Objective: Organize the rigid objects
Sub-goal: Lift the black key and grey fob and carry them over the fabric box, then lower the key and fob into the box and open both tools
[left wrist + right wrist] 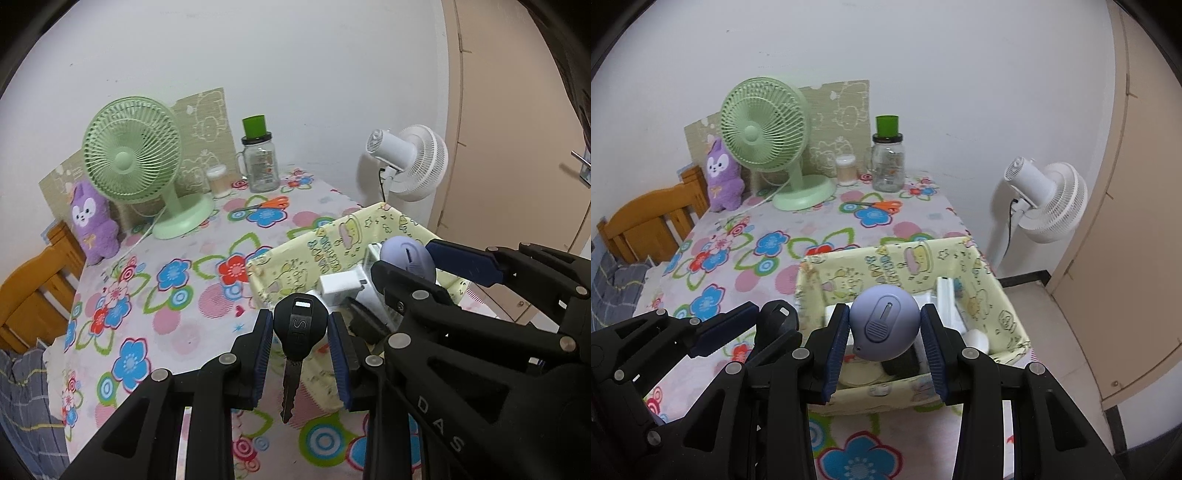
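Key (300, 332) sits low centre in our left wrist view, clamped in our left gripper (301, 354) beside the box (288, 254). In our right wrist view, our right gripper (884, 345) clamps the lilac ball (884, 326), centre, over the box (1004, 314).

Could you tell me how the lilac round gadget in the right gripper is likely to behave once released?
The lilac gadget looks rigid and smooth, so it may slip between the right gripper pads. Being rounded, it would probably roll until stopped by items in the yellow box.
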The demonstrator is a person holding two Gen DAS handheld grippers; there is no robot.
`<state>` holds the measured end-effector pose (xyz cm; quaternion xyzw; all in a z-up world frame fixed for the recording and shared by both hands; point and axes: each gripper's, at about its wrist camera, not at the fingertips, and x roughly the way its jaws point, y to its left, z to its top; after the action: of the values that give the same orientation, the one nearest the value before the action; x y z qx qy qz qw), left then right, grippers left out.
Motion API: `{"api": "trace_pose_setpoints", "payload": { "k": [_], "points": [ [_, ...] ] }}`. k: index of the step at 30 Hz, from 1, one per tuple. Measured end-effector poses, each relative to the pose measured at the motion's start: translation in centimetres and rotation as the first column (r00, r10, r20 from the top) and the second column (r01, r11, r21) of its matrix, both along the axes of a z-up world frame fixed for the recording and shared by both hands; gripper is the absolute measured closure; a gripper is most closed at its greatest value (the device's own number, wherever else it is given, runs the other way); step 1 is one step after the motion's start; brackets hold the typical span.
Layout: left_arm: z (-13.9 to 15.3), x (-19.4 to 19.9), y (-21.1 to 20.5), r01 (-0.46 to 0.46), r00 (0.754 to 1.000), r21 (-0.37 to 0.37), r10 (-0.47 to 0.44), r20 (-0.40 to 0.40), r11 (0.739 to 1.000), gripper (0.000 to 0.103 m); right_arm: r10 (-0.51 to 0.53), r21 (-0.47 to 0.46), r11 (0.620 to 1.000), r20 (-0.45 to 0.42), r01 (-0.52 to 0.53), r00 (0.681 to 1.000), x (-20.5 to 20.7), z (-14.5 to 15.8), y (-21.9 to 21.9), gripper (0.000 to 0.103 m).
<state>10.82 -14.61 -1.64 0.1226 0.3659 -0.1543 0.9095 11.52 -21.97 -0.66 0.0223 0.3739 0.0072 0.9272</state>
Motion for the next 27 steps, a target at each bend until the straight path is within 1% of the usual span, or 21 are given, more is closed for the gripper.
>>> {"api": "trace_pose_setpoints", "payload": {
  "k": [8, 16, 27],
  "points": [
    [-1.0, 1.5, -2.4, 0.034, 0.999, 0.010, -0.033, -0.030, 0.999, 0.073, -0.034, 0.004, 0.999, -0.029, 0.034, 0.999, 1.4, -1.3, -2.4, 0.060],
    [-2.4, 3.1, -4.2, 0.047, 0.996, 0.027, -0.045, -0.072, 0.999, 0.073, -0.051, 0.021, 0.998, -0.070, 0.052, 0.996, 2.9, -3.0, -4.1, 0.060],
    [-4.3, 4.8, -5.6, 0.058, 0.990, 0.044, -0.052, -0.128, 0.997, 0.073, -0.057, 0.053, 0.997, -0.126, 0.064, 0.990, 4.5, -5.1, -5.7, 0.060]
  ]
}}
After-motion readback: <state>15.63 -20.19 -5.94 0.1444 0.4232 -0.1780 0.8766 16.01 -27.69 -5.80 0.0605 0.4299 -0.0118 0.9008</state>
